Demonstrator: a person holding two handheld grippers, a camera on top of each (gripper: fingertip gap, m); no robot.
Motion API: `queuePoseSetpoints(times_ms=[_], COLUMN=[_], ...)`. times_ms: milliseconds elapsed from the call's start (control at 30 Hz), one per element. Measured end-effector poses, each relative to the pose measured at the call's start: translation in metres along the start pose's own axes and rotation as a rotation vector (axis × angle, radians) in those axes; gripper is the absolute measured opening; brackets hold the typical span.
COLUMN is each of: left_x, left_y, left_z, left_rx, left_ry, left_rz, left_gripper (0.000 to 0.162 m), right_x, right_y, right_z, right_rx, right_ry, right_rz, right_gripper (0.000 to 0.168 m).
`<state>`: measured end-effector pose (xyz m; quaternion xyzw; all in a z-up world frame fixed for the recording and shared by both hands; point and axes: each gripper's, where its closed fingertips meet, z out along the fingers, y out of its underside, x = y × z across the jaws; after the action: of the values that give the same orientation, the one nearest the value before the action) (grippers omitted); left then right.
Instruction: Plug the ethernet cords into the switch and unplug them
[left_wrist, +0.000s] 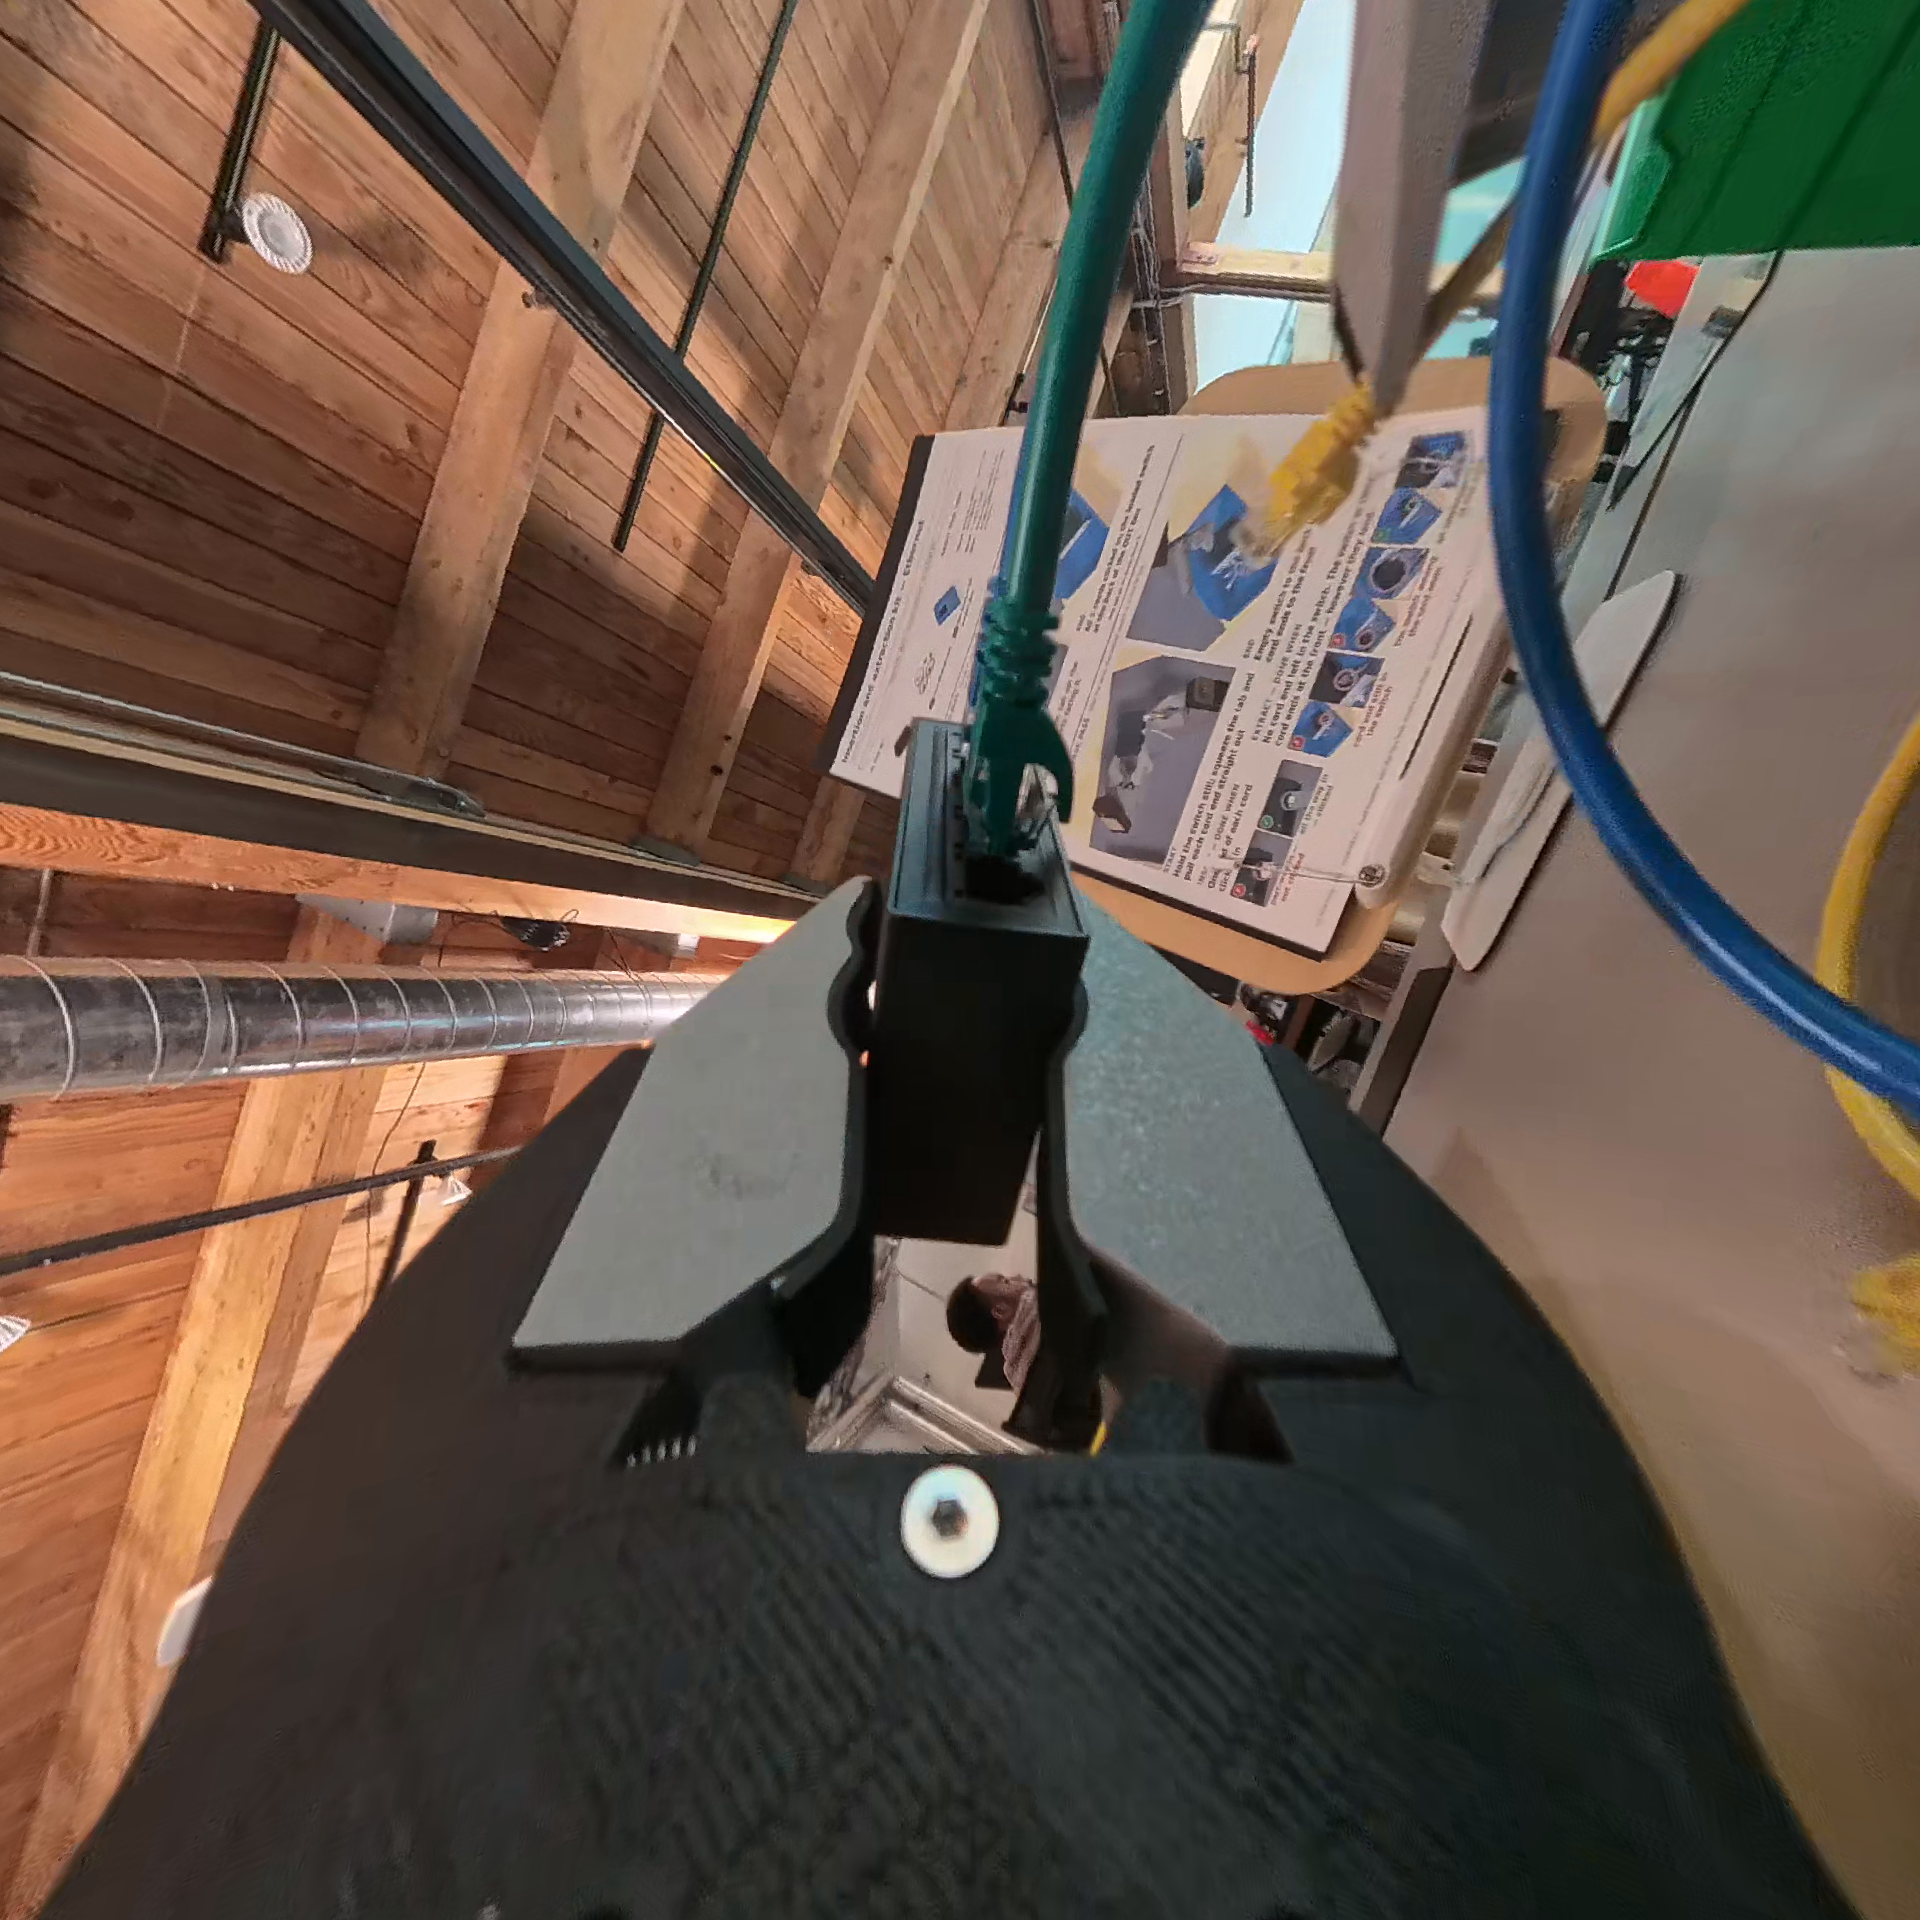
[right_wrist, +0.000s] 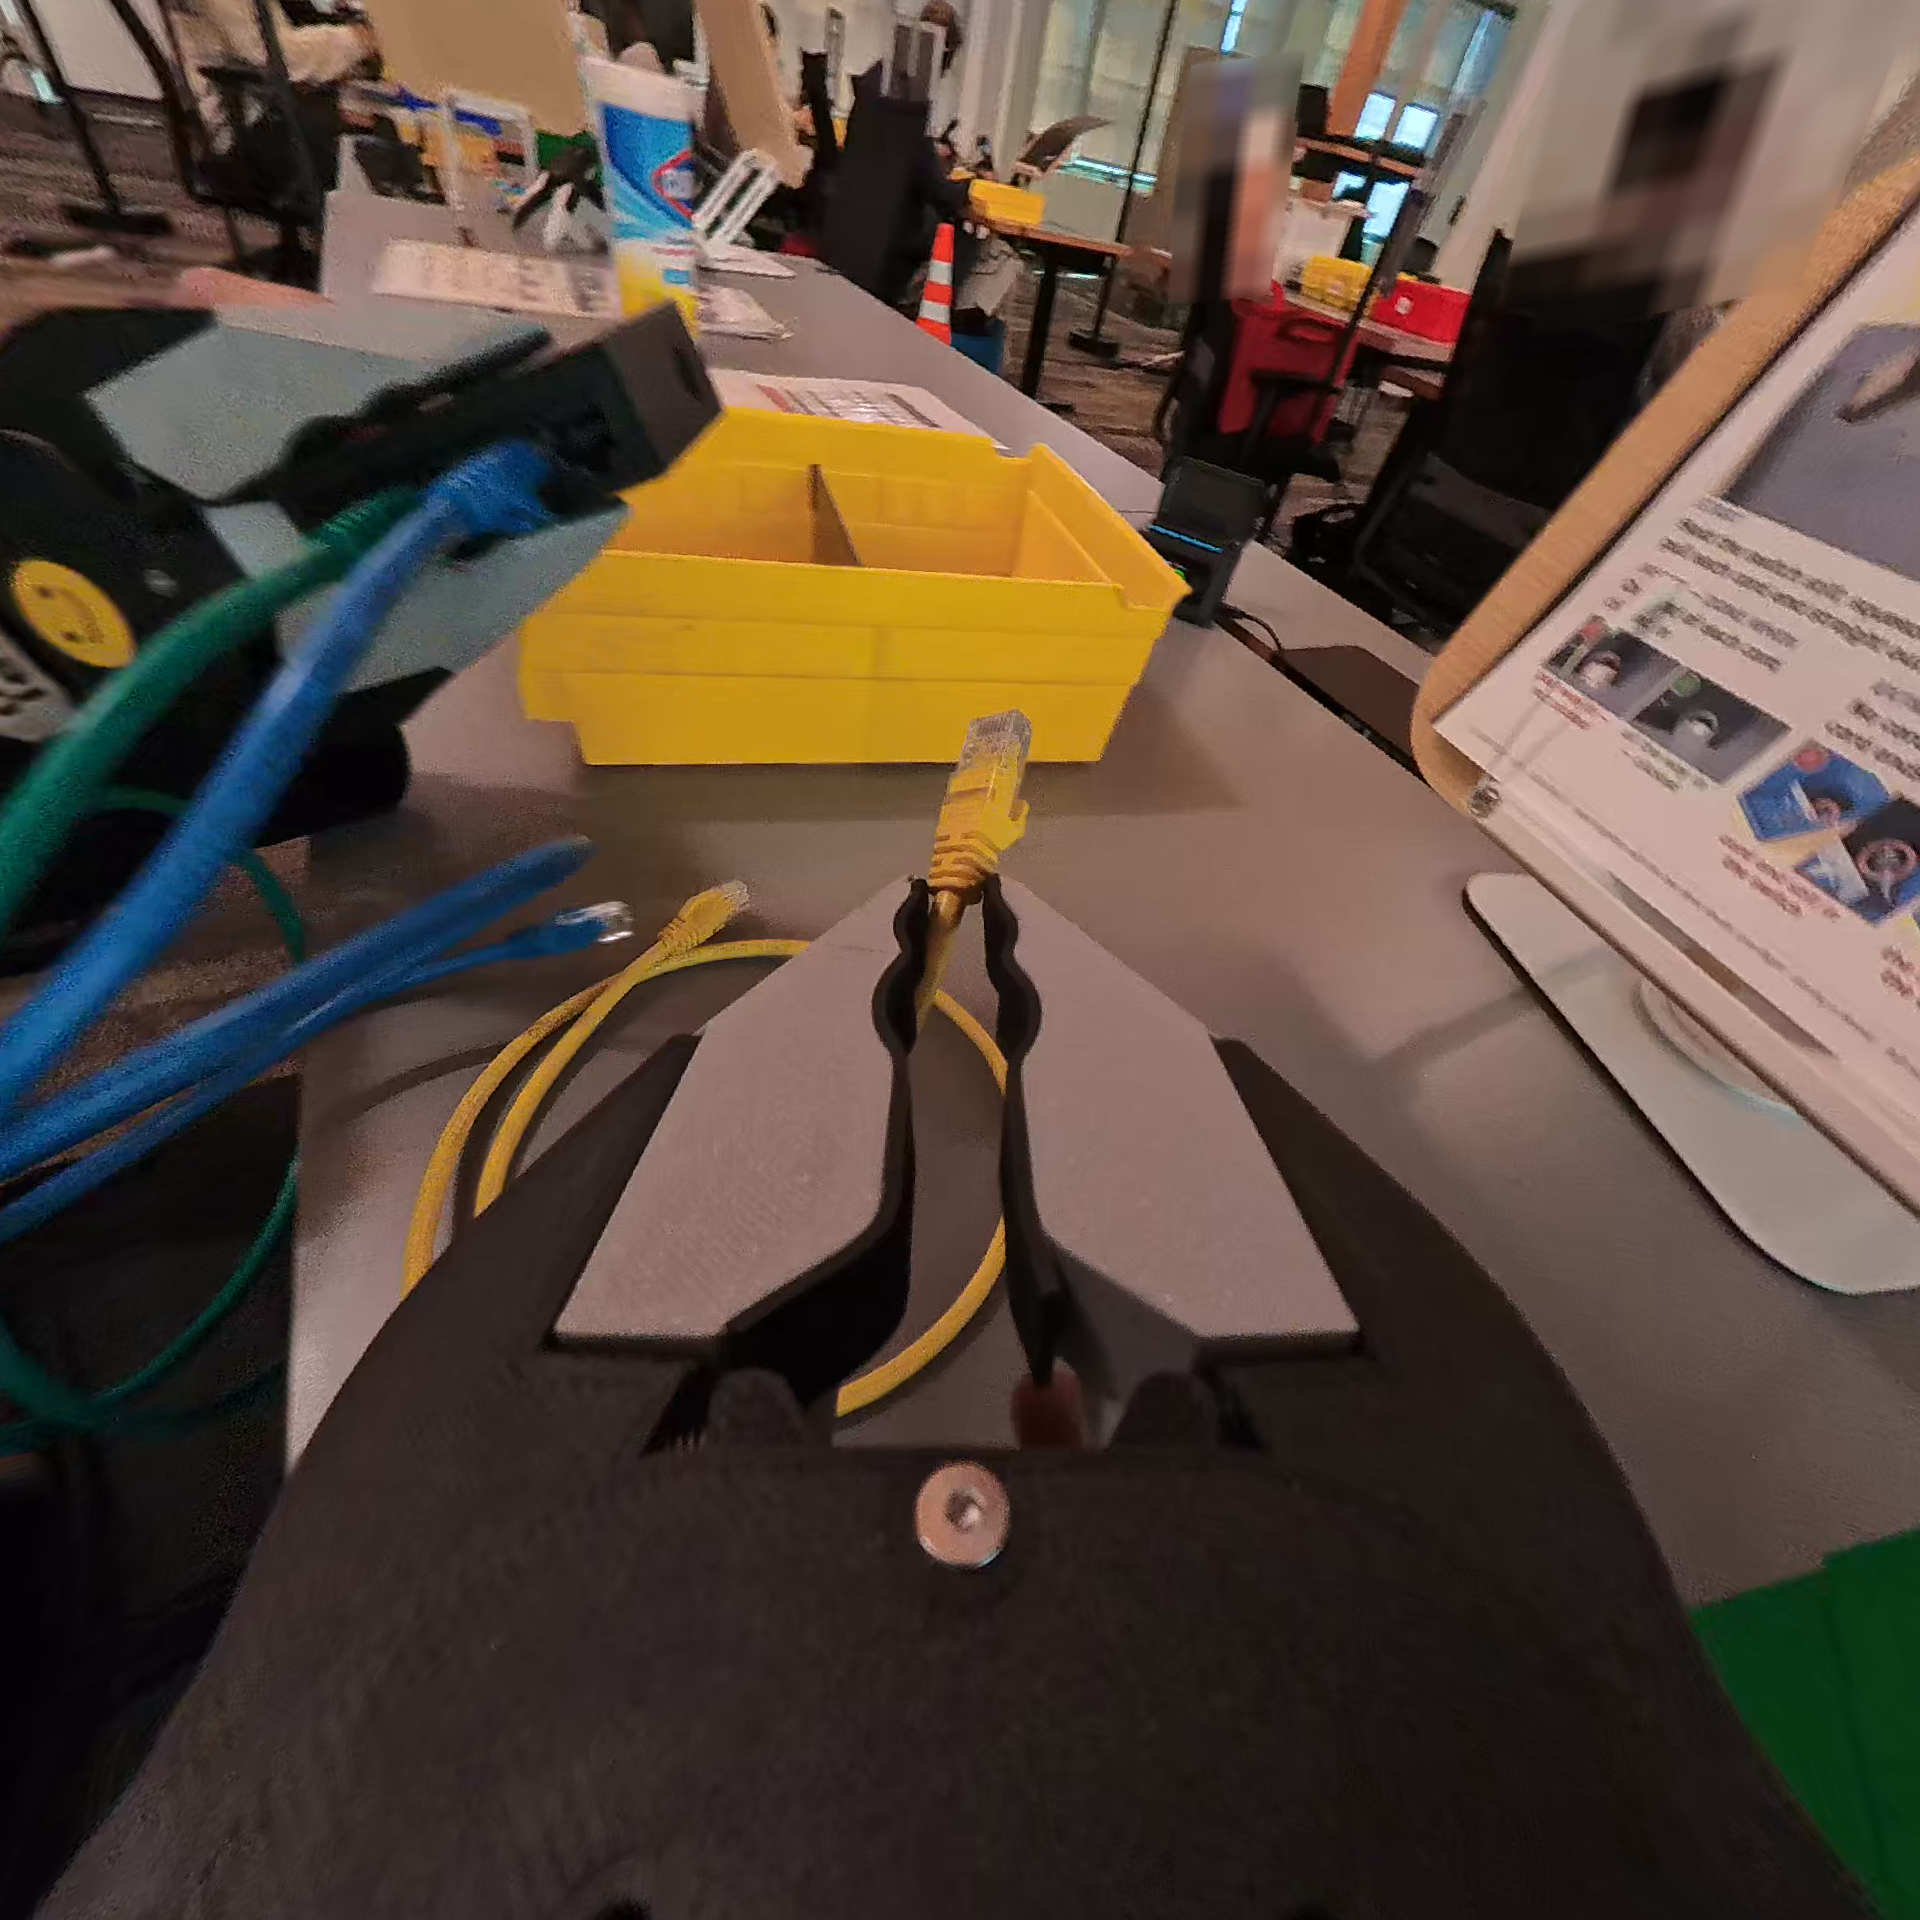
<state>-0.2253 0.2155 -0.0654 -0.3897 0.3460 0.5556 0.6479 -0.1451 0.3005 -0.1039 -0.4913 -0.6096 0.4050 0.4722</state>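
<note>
My left gripper (left_wrist: 971, 935) is shut on the black switch (left_wrist: 971, 1029) and holds it up in the air, ports facing away. A green cord (left_wrist: 1049, 488) is plugged into it. In the right wrist view the switch (right_wrist: 623, 405) shows at upper left with a blue cord (right_wrist: 249, 748) and the green cord (right_wrist: 114, 707) in it. My right gripper (right_wrist: 951, 894) is shut on a yellow cord (right_wrist: 977, 790) just behind its plug, which points forward above the table. That plug (left_wrist: 1304, 483) also shows in the left wrist view, to the right of the switch and apart from it.
A yellow bin (right_wrist: 852, 603) stands on the grey table (right_wrist: 1299, 935) ahead. An instruction board on a stand (right_wrist: 1714, 727) is at the right. The loose ends of a yellow cord (right_wrist: 712, 909) and a blue cord (right_wrist: 592, 925) lie at the left. Some 12 cm of space lies between my two pairs of fingers.
</note>
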Motion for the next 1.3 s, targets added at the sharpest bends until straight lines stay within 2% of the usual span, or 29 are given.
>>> queuePoseSetpoints(times_ms=[300,433,533,1000,1300], left_x=[-0.005,-0.006,-0.003,0.004,0.010], left_y=[-0.023,-0.032,-0.040,-0.058,-0.066], left_z=[-0.006,-0.008,-0.010,-0.010,-0.011], left_rx=[0.098,0.139,0.165,0.197,0.206], left_ry=[-0.056,-0.053,-0.047,-0.022,-0.022], left_rz=[0.052,0.055,0.071,0.107,0.243], left_gripper=[0.028,0.028,0.028,0.028,0.028], right_x=[-0.063,-0.074,-0.092,-0.090,-0.092], right_y=[-0.022,-0.032,-0.039,-0.028,-0.010], right_z=[-0.012,-0.018,-0.026,-0.025,-0.022], right_rx=[-0.048,-0.034,-0.028,-0.132,-0.274], right_ry=[-0.278,-0.311,-0.417,-0.380,-0.342], right_rz=[0.028,0.009,0.036,0.090,0.121], right_gripper=[0.006,0.007,0.006,0.006,0.006])
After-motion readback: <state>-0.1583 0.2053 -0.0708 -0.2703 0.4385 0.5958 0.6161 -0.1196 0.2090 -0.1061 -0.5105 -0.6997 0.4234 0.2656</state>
